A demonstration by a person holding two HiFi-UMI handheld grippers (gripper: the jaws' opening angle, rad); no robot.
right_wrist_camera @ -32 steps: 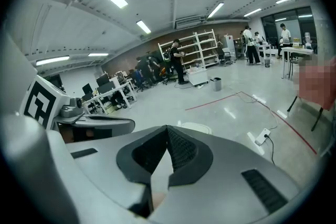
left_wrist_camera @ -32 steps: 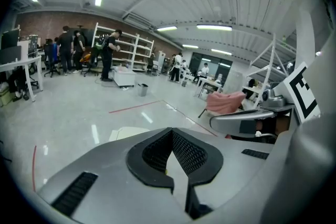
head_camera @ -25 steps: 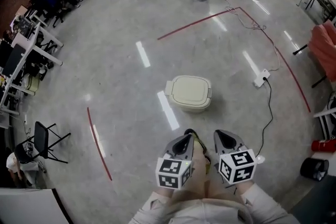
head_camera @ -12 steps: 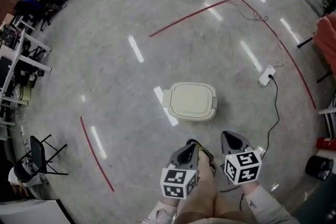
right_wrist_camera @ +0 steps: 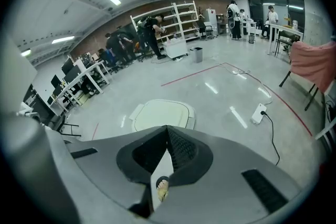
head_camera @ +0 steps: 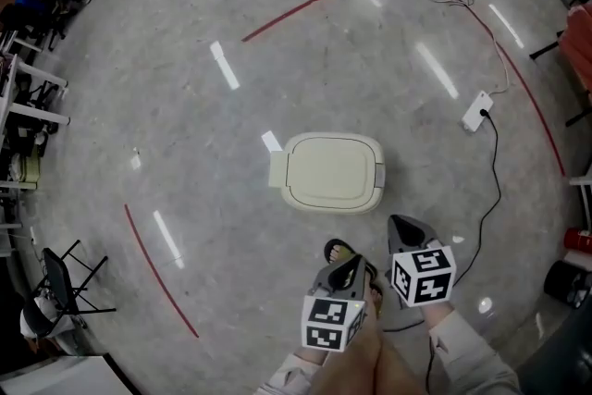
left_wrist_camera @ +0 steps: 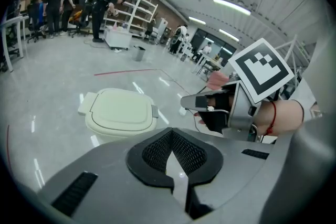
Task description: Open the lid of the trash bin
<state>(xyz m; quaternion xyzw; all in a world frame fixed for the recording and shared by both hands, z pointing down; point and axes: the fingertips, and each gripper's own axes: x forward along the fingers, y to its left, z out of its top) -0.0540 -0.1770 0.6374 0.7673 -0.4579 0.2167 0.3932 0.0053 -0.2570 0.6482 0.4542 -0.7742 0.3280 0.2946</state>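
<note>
The trash bin (head_camera: pixel 331 171) stands on the floor (head_camera: pixel 185 153) ahead of left tool (head_camera: pixel 354 260) and right tool (head_camera: pixel 400 223).

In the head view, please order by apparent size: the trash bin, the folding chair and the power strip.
1. trash bin
2. folding chair, though it stands farther off at the picture's edge, so its true size is unsure
3. power strip

Grey metal shells, black ribbed pads (left_wrist_camera: pixel 157 150); left gripper (head_camera: pixel 352 264) and right gripper (head_camera: pixel 400 225) each carry a white cube (head_camera: pixel 423 275) with black square markers. Light sleeve (head_camera: pixel 470 358); red cord bracelet (left_wrist_camera: pixel 272 115); black sandal (head_camera: pixel 339 250).
</note>
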